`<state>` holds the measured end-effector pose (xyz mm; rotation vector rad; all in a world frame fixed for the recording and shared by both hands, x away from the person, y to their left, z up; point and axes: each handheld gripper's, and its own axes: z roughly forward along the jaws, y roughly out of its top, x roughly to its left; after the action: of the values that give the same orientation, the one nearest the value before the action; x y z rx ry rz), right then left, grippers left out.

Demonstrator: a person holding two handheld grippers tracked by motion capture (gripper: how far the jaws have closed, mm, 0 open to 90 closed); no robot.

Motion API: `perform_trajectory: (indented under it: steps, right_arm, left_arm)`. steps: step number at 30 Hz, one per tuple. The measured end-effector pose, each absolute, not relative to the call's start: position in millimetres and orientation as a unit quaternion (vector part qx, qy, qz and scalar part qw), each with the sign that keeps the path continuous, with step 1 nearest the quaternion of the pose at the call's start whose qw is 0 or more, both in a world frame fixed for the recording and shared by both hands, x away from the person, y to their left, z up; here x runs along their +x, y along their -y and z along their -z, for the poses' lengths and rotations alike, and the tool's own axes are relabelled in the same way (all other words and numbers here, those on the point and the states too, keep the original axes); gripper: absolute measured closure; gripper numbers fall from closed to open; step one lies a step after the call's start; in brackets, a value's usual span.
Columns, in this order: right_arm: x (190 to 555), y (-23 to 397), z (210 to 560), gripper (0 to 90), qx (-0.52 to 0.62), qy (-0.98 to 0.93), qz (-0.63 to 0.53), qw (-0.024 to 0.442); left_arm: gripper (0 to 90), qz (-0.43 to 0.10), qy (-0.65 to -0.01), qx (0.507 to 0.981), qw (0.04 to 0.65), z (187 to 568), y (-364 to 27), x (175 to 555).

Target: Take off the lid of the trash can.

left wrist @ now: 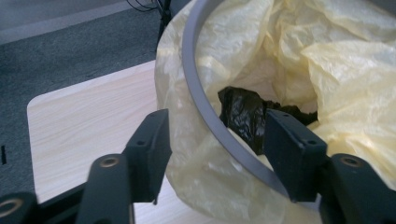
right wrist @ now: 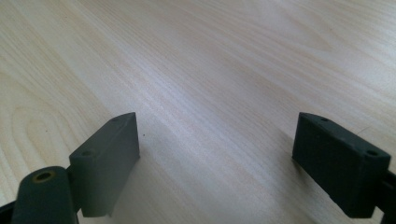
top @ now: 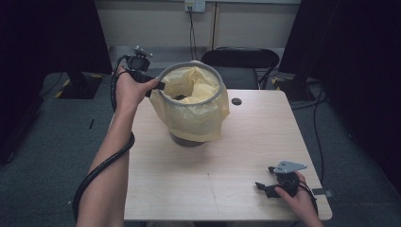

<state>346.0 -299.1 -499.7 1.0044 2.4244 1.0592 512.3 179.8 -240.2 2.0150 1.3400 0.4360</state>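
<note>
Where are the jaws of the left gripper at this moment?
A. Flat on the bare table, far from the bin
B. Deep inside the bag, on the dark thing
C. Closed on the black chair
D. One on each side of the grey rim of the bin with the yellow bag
D: in the left gripper view the left gripper has one jaw outside the yellow bag and one inside, with the grey rim passing between them.

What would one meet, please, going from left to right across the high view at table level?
Left tongs at the bin's rim → yellow bag lining the bin → small dark table hole → right tongs resting on the wooden table.
</note>
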Motion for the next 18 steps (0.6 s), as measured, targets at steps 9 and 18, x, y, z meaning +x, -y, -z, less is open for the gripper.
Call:
perform_trajectory:
  steps: [9, 18]
  right_arm:
    - [346.2, 299.2, 499.7, 13.7, 0.35, -0.847, -0.37, 0.155]
    - [346.2, 299.2, 499.7, 13.6, 0.35, -0.847, -0.37, 0.154]
  left_arm:
    - [62.8, -0.182, -0.536, 0.758, 0.324, 242.1, -174.7, 523.8]
    - [71.8, -0.195, -0.552, 0.755, 0.296, 242.6, -161.9, 526.6]
